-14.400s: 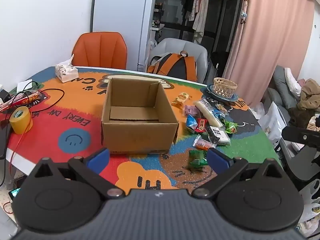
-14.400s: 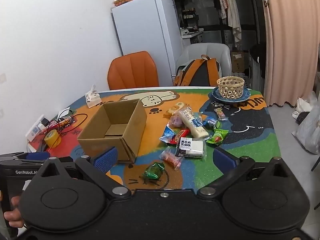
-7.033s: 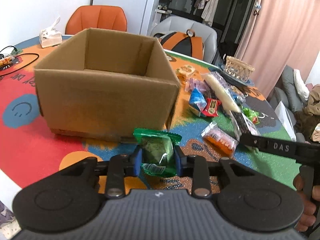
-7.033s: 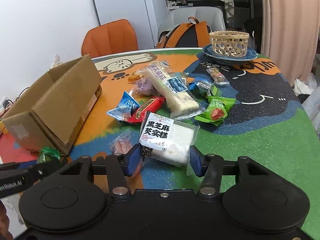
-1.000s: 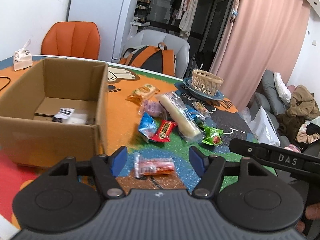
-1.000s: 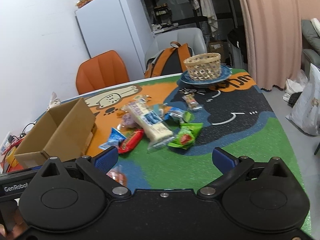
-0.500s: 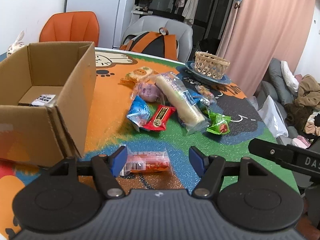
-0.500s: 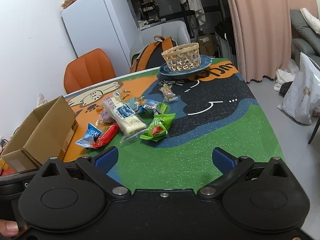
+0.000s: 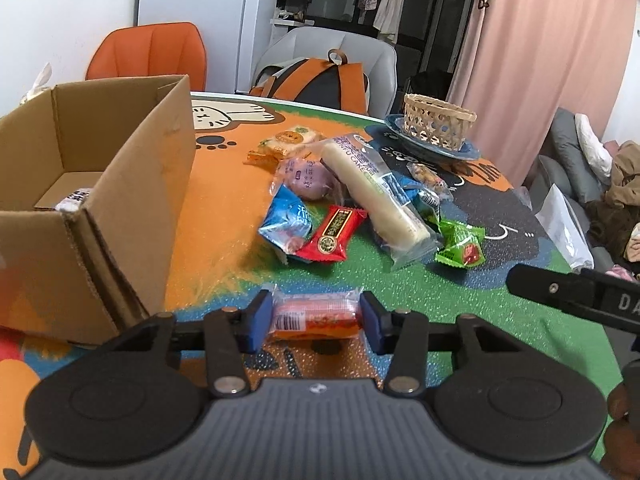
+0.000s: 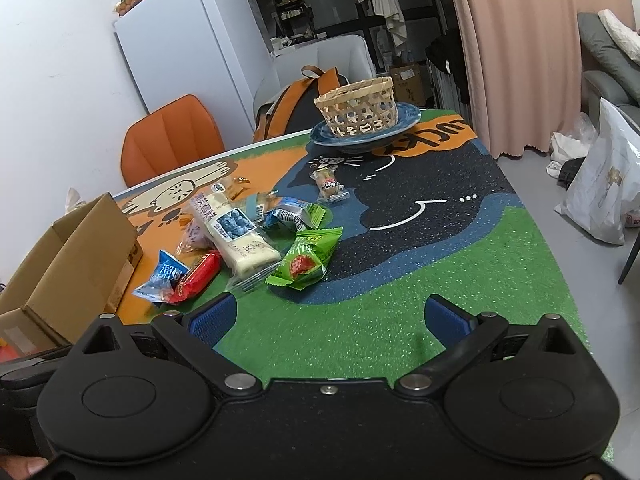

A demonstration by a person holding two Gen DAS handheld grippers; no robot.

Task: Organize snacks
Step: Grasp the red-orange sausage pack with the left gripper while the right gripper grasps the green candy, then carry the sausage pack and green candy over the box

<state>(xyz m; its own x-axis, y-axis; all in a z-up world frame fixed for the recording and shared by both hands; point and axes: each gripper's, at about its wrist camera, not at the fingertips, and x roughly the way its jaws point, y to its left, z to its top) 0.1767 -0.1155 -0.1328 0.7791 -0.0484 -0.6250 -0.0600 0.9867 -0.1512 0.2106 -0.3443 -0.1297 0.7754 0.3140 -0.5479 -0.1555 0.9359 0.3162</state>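
My left gripper [image 9: 316,318] is shut on an orange snack packet [image 9: 315,315] that lies on the table mat, just right of the open cardboard box [image 9: 132,184]. A white packet [image 9: 76,197] lies inside the box. Several snacks lie ahead: a blue packet [image 9: 286,222], a red bar [image 9: 334,236], a long white cake [image 9: 370,196] and a green packet [image 9: 460,246]. My right gripper [image 10: 328,320] is open and empty above the green part of the mat, short of the green packet [image 10: 306,260] and the cake [image 10: 236,232]. The box [image 10: 68,264] is at its left.
A woven basket on a blue plate [image 9: 438,128] stands at the back right; it also shows in the right wrist view [image 10: 362,114]. A small wrapped sweet [image 10: 328,186] lies near it. An orange chair [image 9: 150,52] and a backpack on a grey chair [image 9: 320,80] stand behind the table.
My left gripper has closed its fingers onto the orange packet and moved a little closer to the snacks. My right gripper has shifted forward over the mat and stays open.
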